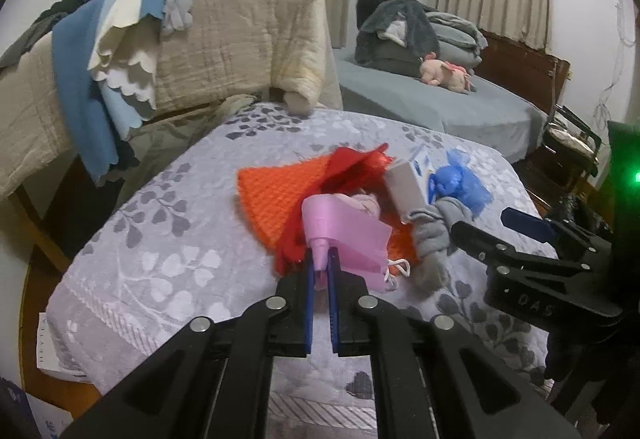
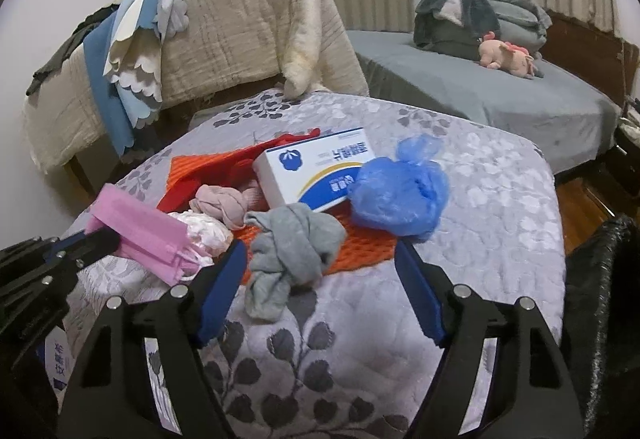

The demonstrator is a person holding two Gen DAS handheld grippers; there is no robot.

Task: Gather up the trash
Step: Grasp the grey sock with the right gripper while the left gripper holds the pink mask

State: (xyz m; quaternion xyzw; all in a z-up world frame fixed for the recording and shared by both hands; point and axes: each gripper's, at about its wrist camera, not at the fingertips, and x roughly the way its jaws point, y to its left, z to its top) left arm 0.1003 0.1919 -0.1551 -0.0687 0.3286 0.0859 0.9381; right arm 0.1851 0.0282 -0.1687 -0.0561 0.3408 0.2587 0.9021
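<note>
My left gripper (image 1: 321, 259) is shut on a pink face mask (image 1: 344, 235); it shows too in the right wrist view (image 2: 148, 231), held at the left of the pile. My right gripper (image 2: 320, 259) is open, just in front of a knotted grey sock (image 2: 292, 243). A crumpled blue plastic bag (image 2: 400, 191), a white and blue medicine box (image 2: 316, 167), a knotted pink sock (image 2: 220, 205) and a white crumpled wrapper (image 2: 204, 231) lie on an orange cloth (image 2: 360, 243) and red cloth (image 2: 232, 163). The right gripper also appears at the right in the left wrist view (image 1: 480, 223).
The pile sits on a grey floral-quilted surface (image 2: 480, 207). A chair back draped with beige and blue blankets (image 2: 224, 31) stands behind. A grey bed (image 2: 500, 95) with folded clothes and a pink plush toy (image 2: 504, 55) is at the back right. A black bag (image 2: 600, 279) is at right.
</note>
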